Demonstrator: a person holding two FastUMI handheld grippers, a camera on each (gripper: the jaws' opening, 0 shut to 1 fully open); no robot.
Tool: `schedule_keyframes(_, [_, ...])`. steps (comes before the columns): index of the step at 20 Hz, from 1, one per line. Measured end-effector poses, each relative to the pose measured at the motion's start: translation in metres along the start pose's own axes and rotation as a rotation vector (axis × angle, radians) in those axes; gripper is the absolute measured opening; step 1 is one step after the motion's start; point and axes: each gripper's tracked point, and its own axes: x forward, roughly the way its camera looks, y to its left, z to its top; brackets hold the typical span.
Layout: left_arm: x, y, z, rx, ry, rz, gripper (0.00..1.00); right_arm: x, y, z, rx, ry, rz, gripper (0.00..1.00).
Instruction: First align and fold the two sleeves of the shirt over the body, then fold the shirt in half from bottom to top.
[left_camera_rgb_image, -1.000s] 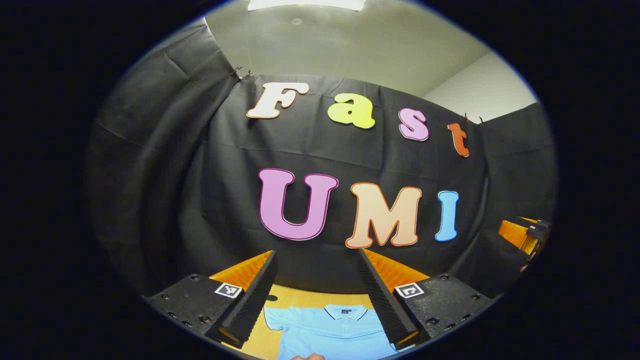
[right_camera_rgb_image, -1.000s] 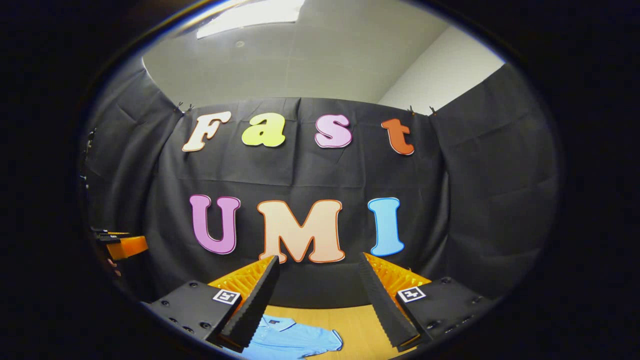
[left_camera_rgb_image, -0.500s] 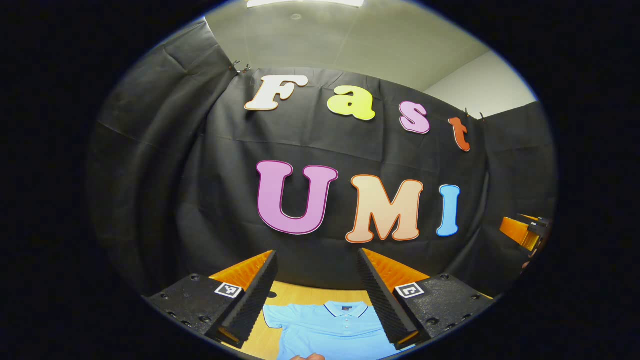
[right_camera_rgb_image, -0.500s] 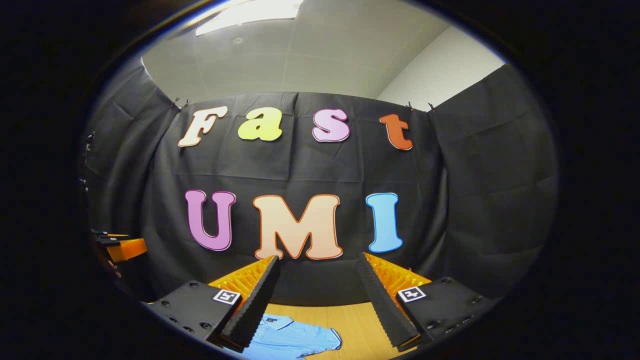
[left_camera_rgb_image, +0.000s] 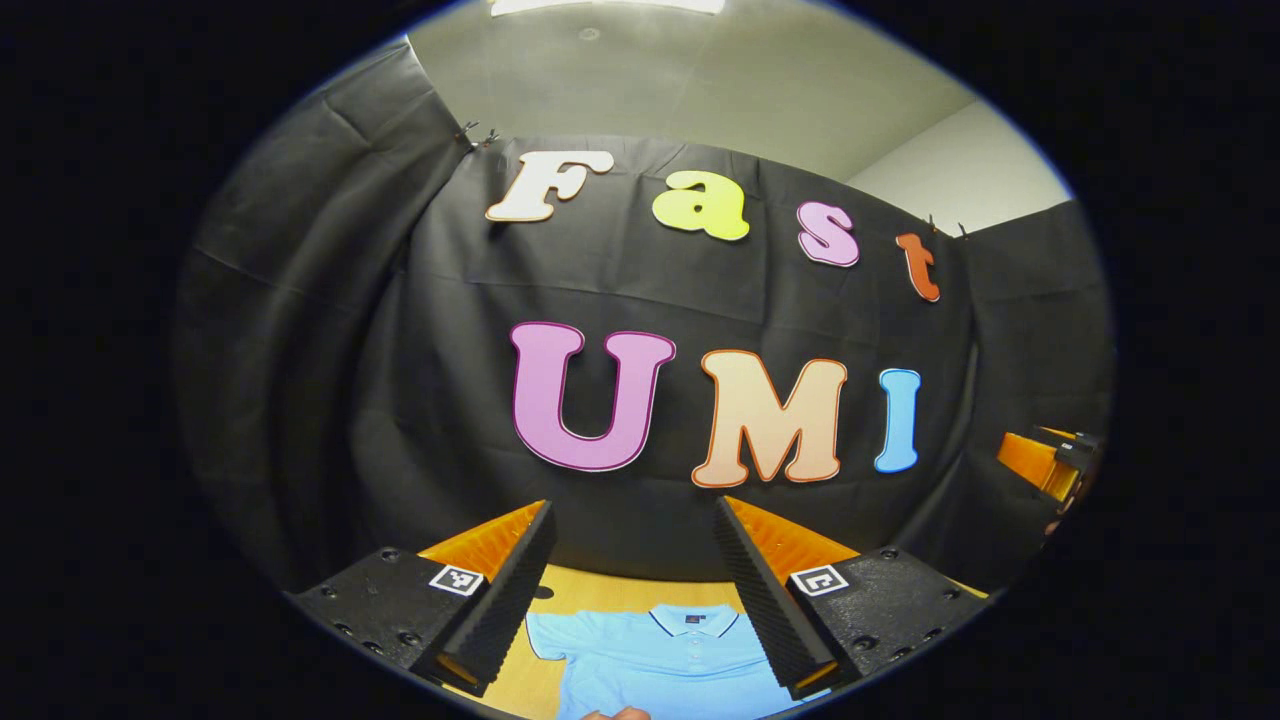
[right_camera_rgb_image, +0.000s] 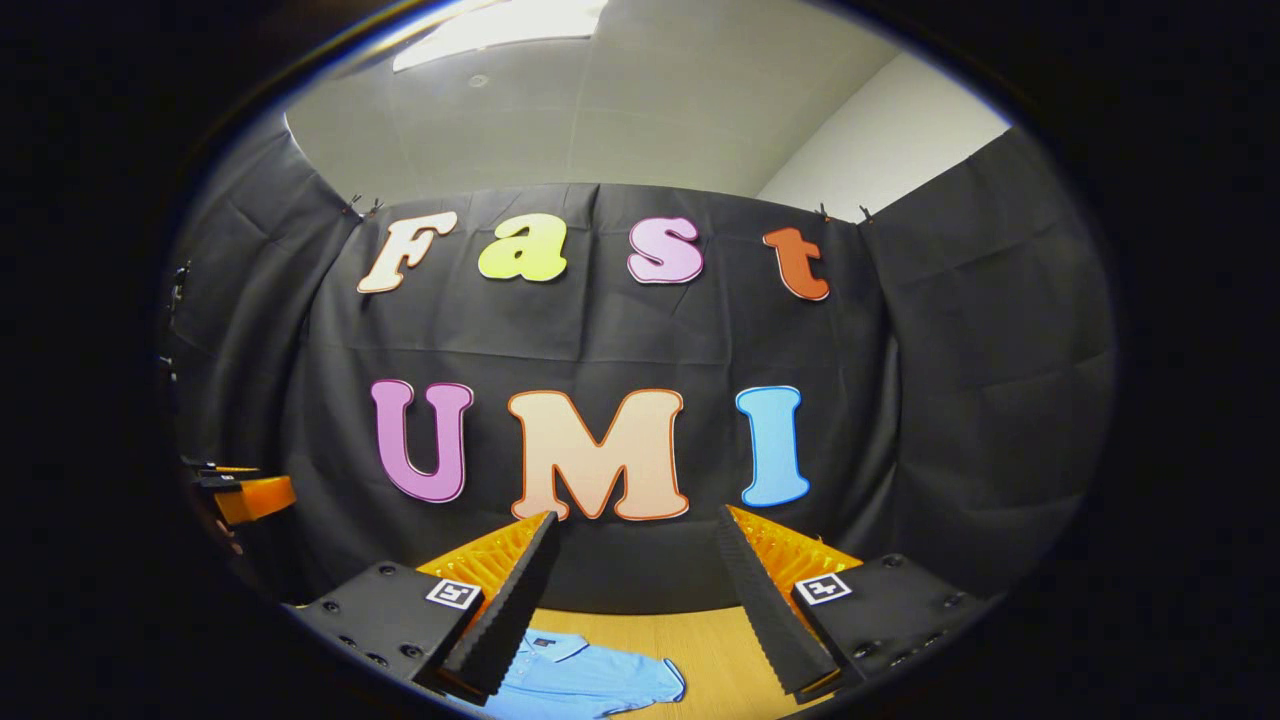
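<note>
A light blue polo shirt (left_camera_rgb_image: 660, 655) lies flat on the wooden table (left_camera_rgb_image: 610, 592), collar toward the booth wall, both sleeves spread out. My left gripper (left_camera_rgb_image: 632, 590) is held high above it, open, with nothing between its fingers. In the right gripper view the shirt (right_camera_rgb_image: 590, 678) shows its collar and one sleeve low in the picture. My right gripper (right_camera_rgb_image: 636, 600) also hangs well above the table, open and empty. At each view's side edge the other gripper appears: the right one (left_camera_rgb_image: 1045, 462) and the left one (right_camera_rgb_image: 245, 492).
The black booth wall (right_camera_rgb_image: 620, 340) stands just behind the table's far edge. Bare wood (right_camera_rgb_image: 715, 650) lies to the right of the shirt's sleeve. A fingertip (left_camera_rgb_image: 615, 713) pokes in at the bottom of the left gripper view.
Both views tilted down slightly from one second ago, showing a little more of the shirt and table. In the last half second almost nothing moved. Both grippers stayed open.
</note>
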Motion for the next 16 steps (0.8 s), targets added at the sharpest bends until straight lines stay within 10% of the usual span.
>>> schedule_keyframes(9, [-0.001,-0.008,-0.001,-0.012,-0.032,0.096,0.95,0.044,-0.015,-0.053,-0.064,0.057,0.071,0.99])
schedule_keyframes(16, [0.006,0.002,-0.019,0.0,0.018,0.086,0.93,0.095,-0.05,-0.206,-0.136,0.287,0.003,0.99])
